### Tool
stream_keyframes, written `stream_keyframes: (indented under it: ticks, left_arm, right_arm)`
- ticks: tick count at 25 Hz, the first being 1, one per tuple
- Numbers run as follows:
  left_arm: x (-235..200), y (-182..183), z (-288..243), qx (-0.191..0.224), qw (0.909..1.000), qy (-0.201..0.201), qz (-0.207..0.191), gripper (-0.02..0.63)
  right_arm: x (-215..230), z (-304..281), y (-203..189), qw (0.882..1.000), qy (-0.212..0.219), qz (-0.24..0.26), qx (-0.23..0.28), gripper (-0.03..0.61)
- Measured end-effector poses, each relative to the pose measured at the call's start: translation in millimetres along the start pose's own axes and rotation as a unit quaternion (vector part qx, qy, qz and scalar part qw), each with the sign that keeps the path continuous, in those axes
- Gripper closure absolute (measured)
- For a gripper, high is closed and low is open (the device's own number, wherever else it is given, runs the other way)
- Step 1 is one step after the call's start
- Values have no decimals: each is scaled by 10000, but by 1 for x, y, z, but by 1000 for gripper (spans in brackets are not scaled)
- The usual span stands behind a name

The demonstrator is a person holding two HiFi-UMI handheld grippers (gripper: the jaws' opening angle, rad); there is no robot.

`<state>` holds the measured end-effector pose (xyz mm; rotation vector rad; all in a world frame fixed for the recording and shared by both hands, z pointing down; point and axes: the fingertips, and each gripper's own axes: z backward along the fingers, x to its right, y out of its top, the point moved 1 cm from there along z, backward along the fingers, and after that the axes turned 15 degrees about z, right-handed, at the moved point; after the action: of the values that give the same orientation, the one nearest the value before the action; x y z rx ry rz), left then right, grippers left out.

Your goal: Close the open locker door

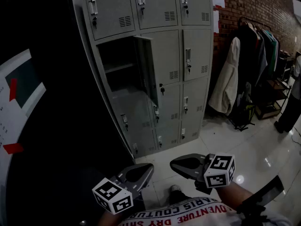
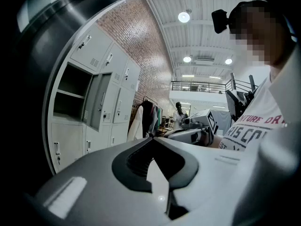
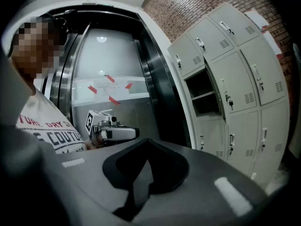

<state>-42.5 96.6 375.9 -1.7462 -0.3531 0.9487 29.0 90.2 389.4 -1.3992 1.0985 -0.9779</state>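
Note:
The grey locker bank (image 1: 155,13) stands ahead in the head view. One door (image 1: 146,69) in the left column, second row, hangs open towards me and bares an empty compartment (image 1: 117,62) with a shelf. My left gripper (image 1: 149,166) and right gripper (image 1: 173,163) are held low by my torso, far short of the lockers, both shut on nothing. In the left gripper view the open door (image 2: 97,100) is at the left and the jaws (image 2: 153,138) meet. The right gripper view has the open compartment (image 3: 201,93) at the right, with its jaws (image 3: 147,140) closed.
A clothes rack (image 1: 256,46) with hanging coats and a dark backpack (image 1: 242,113) stands right of the lockers against a brick wall. A person (image 1: 290,105) stands at the far right. A black wall with a white poster (image 1: 19,93) flanks the lockers on the left. The floor is glossy tile.

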Motion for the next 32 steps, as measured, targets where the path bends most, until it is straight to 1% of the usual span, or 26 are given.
stream_keyframes:
  ticks: [4, 7, 11, 14, 18, 22, 25, 28, 32]
  left_arm:
    - [-21, 8, -14, 64, 9999, 64, 68, 609]
    - [-38, 17, -31, 60, 9999, 80, 50, 609]
    - [-70, 32, -61, 70, 9998, 162, 32, 609]
    - [-103, 49, -82, 132, 9995, 278, 79, 609]
    - [-144, 81, -114, 220, 9988, 398, 175, 609]
    - [-171, 109, -143, 225, 9984, 459, 223, 609]
    - [-188, 117, -161, 209, 9982, 469, 312, 609]
    - [-199, 119, -172, 161, 9978, 517, 372, 609]
    - [-205, 127, -180, 111, 9976, 602, 338, 609]
  right_arm:
    - [24, -5, 0, 10000, -18, 16, 41, 583]
    - [46, -13, -2, 10000, 35, 57, 27, 583]
    - [85, -29, -9, 9997, 240, -71, 33, 584]
    - [121, -48, -12, 9993, 359, 37, -82, 583]
    - [174, -71, -3, 9986, 515, 92, -114, 583]
    - [219, -82, 4, 9981, 602, 40, -121, 583]
    - [243, -87, 2, 9977, 655, -63, -148, 583]
    - [265, -86, 2, 9982, 586, -102, -124, 583]
    - [305, -79, 22, 9996, 282, 81, 17, 583]
